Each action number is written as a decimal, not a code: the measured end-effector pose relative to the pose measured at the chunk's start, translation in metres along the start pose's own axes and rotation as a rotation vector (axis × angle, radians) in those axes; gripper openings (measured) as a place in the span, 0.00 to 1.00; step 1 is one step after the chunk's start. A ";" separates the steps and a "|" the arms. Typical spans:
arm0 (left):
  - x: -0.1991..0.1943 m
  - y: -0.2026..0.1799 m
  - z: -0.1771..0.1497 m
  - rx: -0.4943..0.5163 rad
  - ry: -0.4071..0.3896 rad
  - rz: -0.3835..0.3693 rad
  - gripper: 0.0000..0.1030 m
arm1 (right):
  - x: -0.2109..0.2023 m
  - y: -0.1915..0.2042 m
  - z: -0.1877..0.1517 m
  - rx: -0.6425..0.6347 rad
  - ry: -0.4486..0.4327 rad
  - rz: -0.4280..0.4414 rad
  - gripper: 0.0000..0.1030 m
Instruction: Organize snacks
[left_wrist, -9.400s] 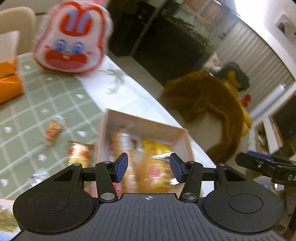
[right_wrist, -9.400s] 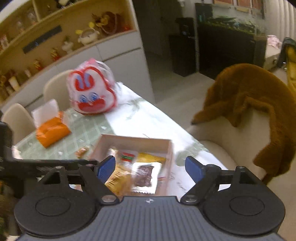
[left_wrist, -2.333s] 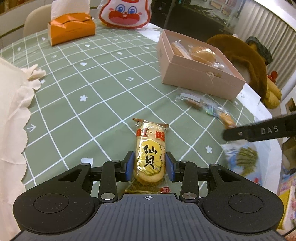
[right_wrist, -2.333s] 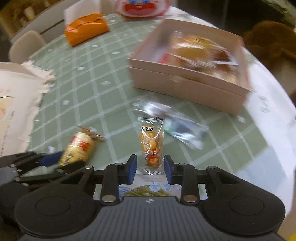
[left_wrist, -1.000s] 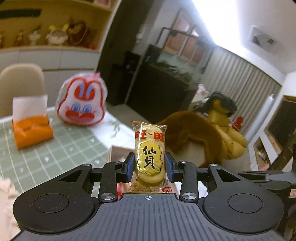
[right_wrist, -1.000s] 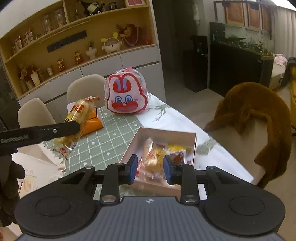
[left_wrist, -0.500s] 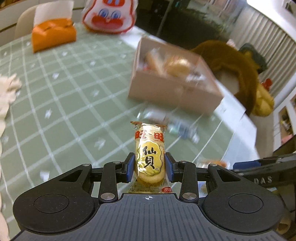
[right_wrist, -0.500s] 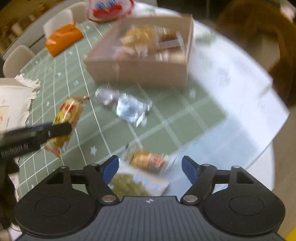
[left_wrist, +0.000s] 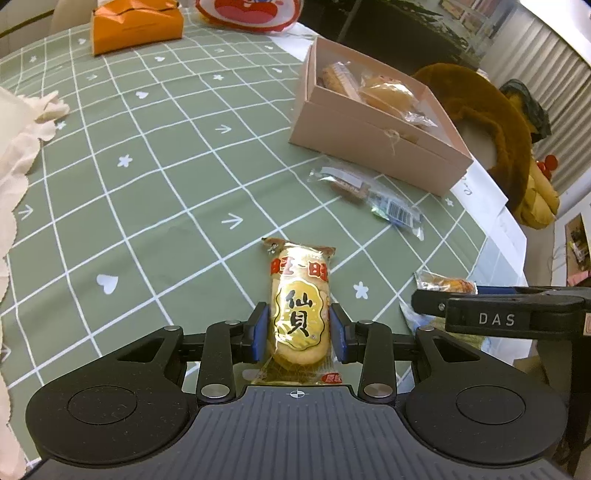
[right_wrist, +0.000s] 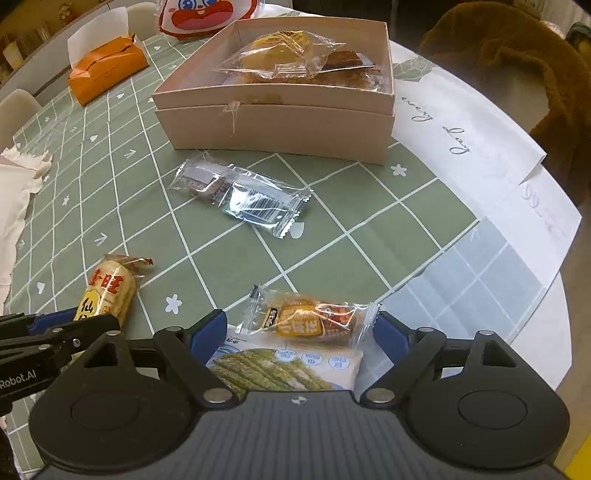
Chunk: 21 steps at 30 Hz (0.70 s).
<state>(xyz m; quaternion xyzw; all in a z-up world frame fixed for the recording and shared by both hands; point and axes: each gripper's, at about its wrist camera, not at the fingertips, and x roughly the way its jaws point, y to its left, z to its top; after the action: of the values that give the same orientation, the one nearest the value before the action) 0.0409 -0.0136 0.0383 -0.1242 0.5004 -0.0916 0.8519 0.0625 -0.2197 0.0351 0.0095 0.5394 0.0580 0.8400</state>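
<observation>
The left gripper (left_wrist: 297, 334) is clamping a yellow rice cracker packet (left_wrist: 299, 314) printed with black Chinese characters and red characters above, its blue pads pressing both sides while the packet's far end is lying on the green checked tablecloth (left_wrist: 155, 155). The right gripper (right_wrist: 300, 332), marked "DAS" on its side in the left view, is standing wide open, its jaws having just been opening; a clear-wrapped orange-labelled snack (right_wrist: 310, 319) is lying crosswise between the fingertips, untouched, atop a green-printed packet (right_wrist: 284, 369). Farther off, a clear barcode-labelled packet (right_wrist: 243, 195) is resting just before the pink box (right_wrist: 273, 125) of wrapped pastries. An orange tissue pack (right_wrist: 105, 70) is sitting beyond.
</observation>
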 end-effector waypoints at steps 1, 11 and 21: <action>0.001 -0.001 0.000 0.002 -0.001 0.002 0.39 | 0.000 0.003 -0.001 -0.016 -0.002 -0.009 0.70; 0.000 0.001 -0.004 -0.009 -0.020 -0.011 0.39 | -0.018 0.009 -0.005 -0.079 -0.041 0.007 0.37; -0.001 0.001 -0.007 -0.008 -0.036 -0.009 0.39 | -0.003 0.018 0.006 -0.023 0.034 0.023 0.72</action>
<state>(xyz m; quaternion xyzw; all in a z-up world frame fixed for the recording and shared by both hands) 0.0342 -0.0133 0.0357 -0.1313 0.4849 -0.0912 0.8598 0.0655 -0.2022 0.0420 0.0049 0.5528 0.0741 0.8300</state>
